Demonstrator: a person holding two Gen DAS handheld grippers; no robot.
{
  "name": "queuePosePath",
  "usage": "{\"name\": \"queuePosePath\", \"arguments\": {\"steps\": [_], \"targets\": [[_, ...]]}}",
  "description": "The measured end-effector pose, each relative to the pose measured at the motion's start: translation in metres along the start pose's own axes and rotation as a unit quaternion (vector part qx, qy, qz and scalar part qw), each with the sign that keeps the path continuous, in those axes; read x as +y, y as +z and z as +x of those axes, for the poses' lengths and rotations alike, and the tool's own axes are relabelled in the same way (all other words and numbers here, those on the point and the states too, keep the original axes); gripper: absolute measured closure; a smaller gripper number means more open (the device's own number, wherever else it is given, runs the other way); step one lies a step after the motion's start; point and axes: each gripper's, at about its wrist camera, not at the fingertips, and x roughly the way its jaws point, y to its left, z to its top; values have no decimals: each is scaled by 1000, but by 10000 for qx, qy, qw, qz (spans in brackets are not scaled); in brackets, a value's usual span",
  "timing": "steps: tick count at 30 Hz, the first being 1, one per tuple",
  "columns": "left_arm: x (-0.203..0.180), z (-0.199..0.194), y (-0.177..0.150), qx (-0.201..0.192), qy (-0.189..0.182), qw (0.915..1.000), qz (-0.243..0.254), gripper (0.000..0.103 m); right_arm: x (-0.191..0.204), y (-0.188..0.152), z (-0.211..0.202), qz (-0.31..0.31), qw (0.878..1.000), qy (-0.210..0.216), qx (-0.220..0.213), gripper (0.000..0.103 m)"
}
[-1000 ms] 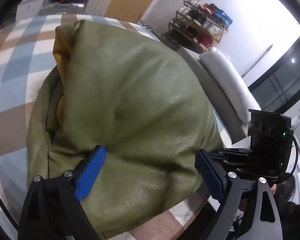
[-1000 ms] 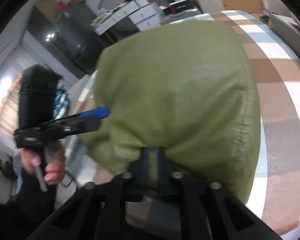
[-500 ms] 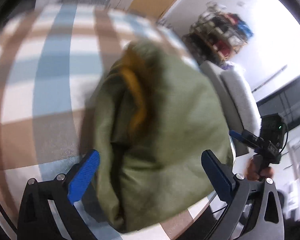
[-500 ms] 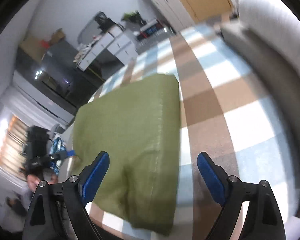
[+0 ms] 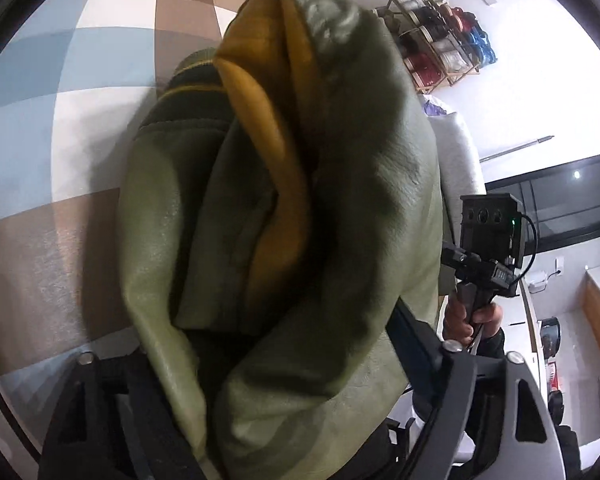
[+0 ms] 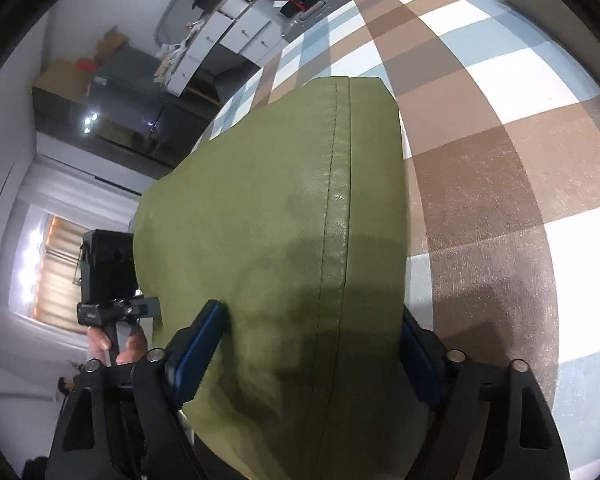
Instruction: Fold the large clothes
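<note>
jacket: the olive green jacket (image 5: pixel 340 240) sits folded into a thick bundle on the checked blanket (image 5: pixel 60 120); it fills the middle of both wrist views, mustard lining (image 5: pixel 268 120) poking out at top centre of the left view

left gripper: left gripper (image 5: pixel 284 360) straddles the open end of the bundle at the bottom of its frame; jaws closing with the layers between them; pads are buried under fabric, so I can't tell if they're actually pinching yet

right gripper: right gripper (image 6: pixel 312 344) has its blue pads on either side of the stitched, smooth end, lower centre; jaws closing, left pad looks just touching the leather

why: my guess is one tool at each end so the whole stack gets squeezed and shifted without the fold springing open

other hand: the person's hand (image 5: pixel 472 320) grips the right tool's handle at right of the left view
</note>
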Motion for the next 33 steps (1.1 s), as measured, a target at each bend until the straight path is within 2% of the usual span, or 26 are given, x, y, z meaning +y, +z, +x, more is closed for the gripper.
{"name": "queuePosePath", "arguments": {"steps": [2, 4, 8, 10, 14, 16, 17, 19, 21, 23, 29, 33], "targets": [[-5, -9, -9, -142, 8, 9998, 133, 41, 0, -3, -9, -73, 9999, 103, -71, 40], [-15, -20, -22, -211, -69, 9994, 277, 47, 1, -4, -12, -61, 9998, 207, -33, 43], [-16, -18, -40, -116, 49, 9993, 361, 46, -4, -28, -17, -120, 9985, 503, 201, 43], [-11, -13, -40, -95, 197, 9992, 319, 43, -6, -27, -11, -108, 9988, 425, 202, 41], [-6, 0, -35, 87, 166, 9998, 88, 40, -6, -17, 4, 119, 9981, 486, 356, 25], [-8, 3, -33, 97, 124, 9999, 63, 43, -2, -17, 4, 23, 9988, 398, 282, 25], [-15, 3, -34, 69, 136, 9998, 83, 49, 0, -18, 3, 5, 9992, 318, 225, 28], [-29, -3, -33, -18, 192, 9995, 259, 58, 3, -22, -8, -72, 9994, 323, 86, 39], [-37, -15, -32, -105, 192, 9991, 368, 64, 7, -24, -23, -93, 9985, 525, -99, 53], [-46, -25, -30, -187, 127, 9987, 448, 69, 15, -27, -36, -176, 9971, 686, -281, 57], [-93, -33, -23, -333, -76, 9956, 877, 70, 34, -26, -78, -241, 9915, 986, -818, 61], [-126, -27, -10, -403, -132, 9927, 1132, 70, 42, -17, -109, -212, 9882, 1006, -1131, 61]]}}
